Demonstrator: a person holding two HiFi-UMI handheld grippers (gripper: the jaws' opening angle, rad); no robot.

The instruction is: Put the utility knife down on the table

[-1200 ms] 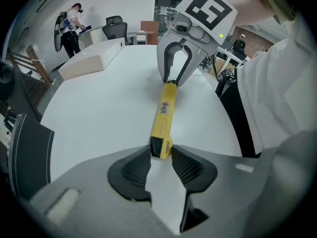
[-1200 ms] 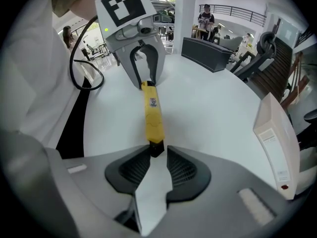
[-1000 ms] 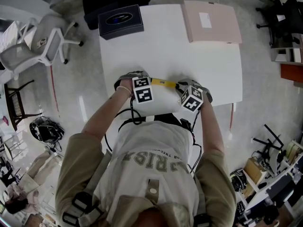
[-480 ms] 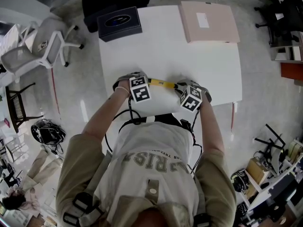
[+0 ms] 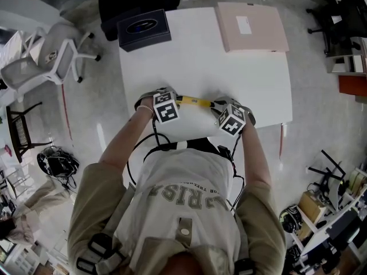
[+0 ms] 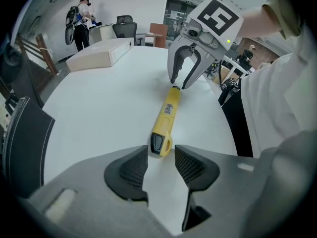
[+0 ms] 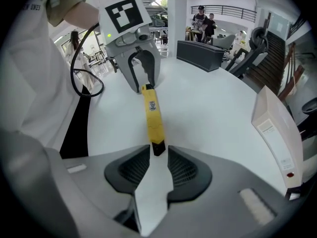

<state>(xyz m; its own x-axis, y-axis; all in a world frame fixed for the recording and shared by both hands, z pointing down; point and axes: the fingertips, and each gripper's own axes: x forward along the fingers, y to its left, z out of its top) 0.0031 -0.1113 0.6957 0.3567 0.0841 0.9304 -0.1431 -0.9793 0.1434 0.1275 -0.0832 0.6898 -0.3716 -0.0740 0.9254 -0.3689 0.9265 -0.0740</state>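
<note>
The slim yellow plastic utility knife (image 5: 195,101) is seen resting on the white bench (image 5: 241,79). The left tool (image 6: 161,155) is being opened around its butt, and its black tip is pinched by the right tool (image 7: 158,155). It is judged light, rigid and slippery, best gripped mid-handle.

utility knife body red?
No, the utility knife has a yellow body with a black end, as the left gripper view shows plainly.

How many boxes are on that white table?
2, both at the far end of the table: a dark box at the left corner, a flat pink box at the right. None seems hidden.
</note>
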